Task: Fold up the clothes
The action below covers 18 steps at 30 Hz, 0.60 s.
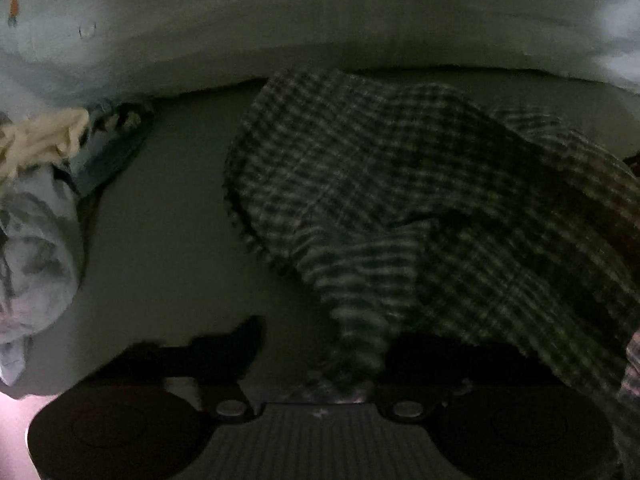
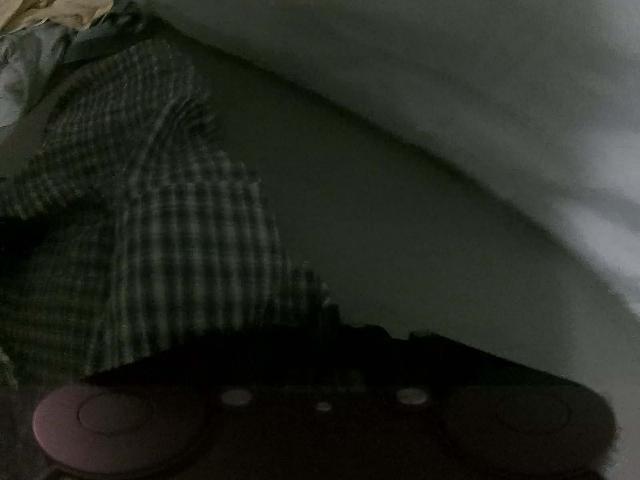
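Between the two grippers: a checked garment (image 1: 400,184), dark green and white, lies bunched on a pale bed sheet (image 1: 168,240); its far edge is near a pillow (image 1: 320,20).
Left gripper (image 1: 320,356): a gathered fold of the garment runs down into the gap between its fingers; it appears closed on that fold, though the contact itself is in shadow.
Right gripper (image 2: 320,344): fingers read only as a dark mass with the garment's (image 2: 168,240) frayed edge meeting it; open or closed cannot be told.
Step in hand (judged): lifting and spreading the cloth before a fold.
Doing it well: hold both corners level, draw them apart until the cloth hangs without twist, then lay it flat on bare sheet, away from the heap of other laundry (image 1: 36,200).
Hard to make out: dim, blurred frames; garment type, sleeves and seams are unclear; its right side is cut off.
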### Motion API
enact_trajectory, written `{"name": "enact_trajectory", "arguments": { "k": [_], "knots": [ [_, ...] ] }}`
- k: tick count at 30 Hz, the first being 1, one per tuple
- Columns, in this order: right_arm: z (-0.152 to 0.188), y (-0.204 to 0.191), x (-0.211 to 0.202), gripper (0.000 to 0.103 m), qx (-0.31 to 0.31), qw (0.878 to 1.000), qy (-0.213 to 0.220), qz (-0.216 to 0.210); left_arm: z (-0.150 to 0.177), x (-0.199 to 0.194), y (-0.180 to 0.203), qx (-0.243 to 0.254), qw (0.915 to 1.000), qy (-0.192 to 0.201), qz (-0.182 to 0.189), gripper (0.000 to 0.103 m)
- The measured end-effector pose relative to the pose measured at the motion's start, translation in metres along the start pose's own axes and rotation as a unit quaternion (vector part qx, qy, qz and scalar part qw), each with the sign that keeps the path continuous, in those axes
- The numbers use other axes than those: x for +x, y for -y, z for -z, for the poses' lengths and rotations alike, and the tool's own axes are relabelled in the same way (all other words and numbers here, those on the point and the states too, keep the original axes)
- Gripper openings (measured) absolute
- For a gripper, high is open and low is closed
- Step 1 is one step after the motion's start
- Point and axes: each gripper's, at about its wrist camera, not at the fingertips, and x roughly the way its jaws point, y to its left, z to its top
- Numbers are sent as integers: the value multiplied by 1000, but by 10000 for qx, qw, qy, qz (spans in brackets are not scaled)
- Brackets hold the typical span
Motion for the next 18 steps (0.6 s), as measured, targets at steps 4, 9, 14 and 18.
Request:
{"name": "enact_trajectory", "arguments": {
  "k": [4,9,14,18],
  "knots": [
    [7,31,-59,0,672,9897,830,958,-17,-4,9,13,9997,172,-156,9],
    [41,84,-161,0,1429,9554,1387,2182,-60,-52,11,-359,9943,958,309,9],
    [92,89,-195,1,1330,9599,769,2346,-63,-69,46,24,9917,1127,625,10],
    [138,51,-178,2,1132,9833,-320,1391,-12,-54,68,725,9938,538,643,13]
  ]
}}
